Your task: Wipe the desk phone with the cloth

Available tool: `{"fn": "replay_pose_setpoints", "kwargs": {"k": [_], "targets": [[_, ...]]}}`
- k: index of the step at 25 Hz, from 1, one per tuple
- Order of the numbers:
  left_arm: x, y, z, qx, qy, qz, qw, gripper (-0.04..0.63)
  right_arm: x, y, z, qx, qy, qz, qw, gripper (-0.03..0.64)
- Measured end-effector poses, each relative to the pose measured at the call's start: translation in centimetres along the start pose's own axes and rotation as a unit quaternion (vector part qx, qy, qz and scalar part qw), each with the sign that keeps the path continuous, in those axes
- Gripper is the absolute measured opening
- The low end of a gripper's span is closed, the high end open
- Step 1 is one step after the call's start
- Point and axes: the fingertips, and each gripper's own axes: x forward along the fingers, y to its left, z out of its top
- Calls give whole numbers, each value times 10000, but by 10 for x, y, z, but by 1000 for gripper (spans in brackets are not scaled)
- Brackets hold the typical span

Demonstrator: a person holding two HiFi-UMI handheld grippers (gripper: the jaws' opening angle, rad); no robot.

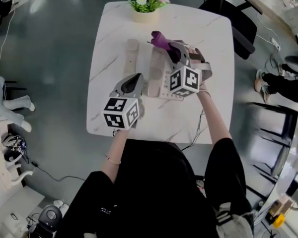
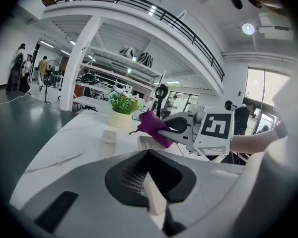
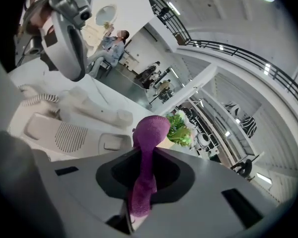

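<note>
A beige desk phone [image 1: 160, 79] sits mid-table, with its handset [image 1: 132, 57] lying off the cradle to the left. My right gripper [image 1: 172, 47] hovers over the phone's far end, shut on a purple cloth [image 1: 160, 38]. In the right gripper view the cloth [image 3: 149, 138] stands up out of the jaws above the phone's speaker grille [image 3: 64, 133] and handset [image 3: 97, 108]. My left gripper [image 1: 137, 78] is beside the phone's near left edge, shut with nothing between its fingers. From the left gripper view I see the cloth [image 2: 153, 125] in the right gripper [image 2: 181, 128], over the phone [image 2: 146, 143].
A potted plant [image 1: 145, 1] stands at the far edge of the white marble table [image 1: 114, 29]. The phone's cable [image 1: 198, 128] runs off the near edge. A dark office chair [image 1: 233, 14] stands past the far right corner. People stand in the hall beyond.
</note>
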Motion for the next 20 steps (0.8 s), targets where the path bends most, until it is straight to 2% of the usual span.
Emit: {"fn": "replay_pose_setpoints", "kwargs": {"k": [5, 20], "targets": [[0, 0, -2, -19, 30, 25, 10000, -3, 6, 25, -3, -167, 47, 387, 9991, 38], [1, -2, -18, -70, 178, 4, 9998, -3, 8, 38, -5, 127, 37, 657, 9977, 38]]}}
